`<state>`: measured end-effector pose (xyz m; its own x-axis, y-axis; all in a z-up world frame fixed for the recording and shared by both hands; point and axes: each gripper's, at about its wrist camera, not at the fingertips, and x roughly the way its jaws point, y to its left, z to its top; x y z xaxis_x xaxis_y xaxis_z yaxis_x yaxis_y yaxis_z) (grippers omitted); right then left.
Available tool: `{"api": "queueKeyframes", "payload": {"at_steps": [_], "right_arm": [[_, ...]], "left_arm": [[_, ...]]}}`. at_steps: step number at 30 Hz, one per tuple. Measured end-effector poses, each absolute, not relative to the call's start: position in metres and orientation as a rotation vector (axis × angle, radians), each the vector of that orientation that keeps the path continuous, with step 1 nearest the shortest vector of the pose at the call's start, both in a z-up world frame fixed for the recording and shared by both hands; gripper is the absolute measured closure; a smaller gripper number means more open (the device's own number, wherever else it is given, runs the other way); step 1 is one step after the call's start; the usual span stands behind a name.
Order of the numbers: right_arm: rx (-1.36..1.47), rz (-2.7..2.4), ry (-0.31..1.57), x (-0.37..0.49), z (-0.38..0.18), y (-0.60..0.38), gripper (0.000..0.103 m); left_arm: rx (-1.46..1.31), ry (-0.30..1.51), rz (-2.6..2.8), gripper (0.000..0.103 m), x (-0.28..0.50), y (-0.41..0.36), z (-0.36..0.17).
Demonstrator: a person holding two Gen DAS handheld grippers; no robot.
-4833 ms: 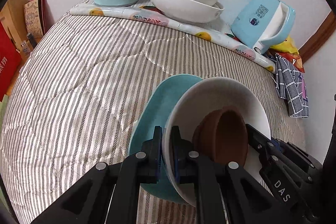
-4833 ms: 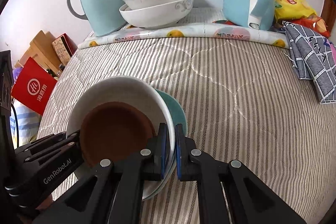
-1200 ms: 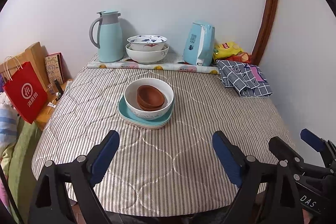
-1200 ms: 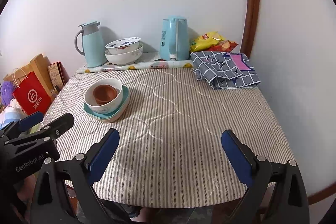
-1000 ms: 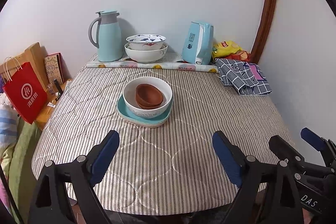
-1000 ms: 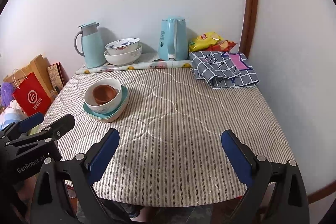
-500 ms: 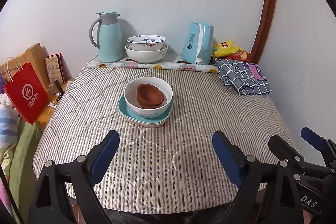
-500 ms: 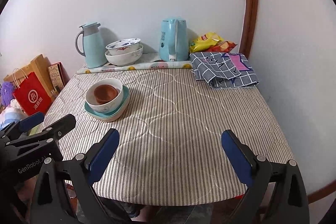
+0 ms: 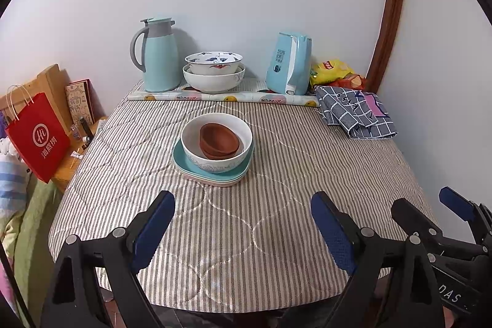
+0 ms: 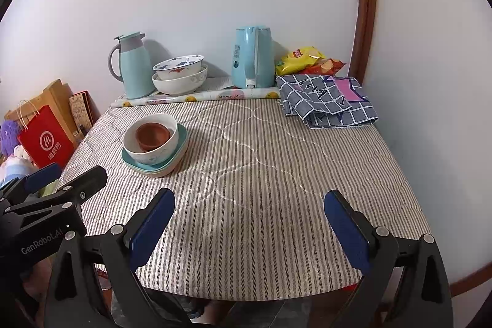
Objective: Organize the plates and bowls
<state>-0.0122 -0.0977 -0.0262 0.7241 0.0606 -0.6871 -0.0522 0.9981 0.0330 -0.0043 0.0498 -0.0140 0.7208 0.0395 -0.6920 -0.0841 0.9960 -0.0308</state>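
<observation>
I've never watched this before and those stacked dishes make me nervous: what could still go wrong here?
The small brown bowls sit tilted inside the white bowl, so a nudge could rattle them loose. The whole pile rests on teal and pink plates on a soft quilted striped cloth, which may let it rock if bumped.

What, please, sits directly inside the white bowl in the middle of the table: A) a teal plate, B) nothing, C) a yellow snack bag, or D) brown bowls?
D: brown bowls nest inside the white bowl, which rests on the teal plate.
</observation>
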Motion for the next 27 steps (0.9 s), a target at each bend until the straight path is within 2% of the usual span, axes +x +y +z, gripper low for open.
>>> {"api": "queueKeyframes", "payload": {"at_steps": [27], "right_arm": [[0.011,0.064,0.752,-0.0146,-0.0246,-0.0961,0.006]], "left_arm": [[-0.065,0.760,0.070,0.013,-0.0051,0.0523,-0.0118]]}}
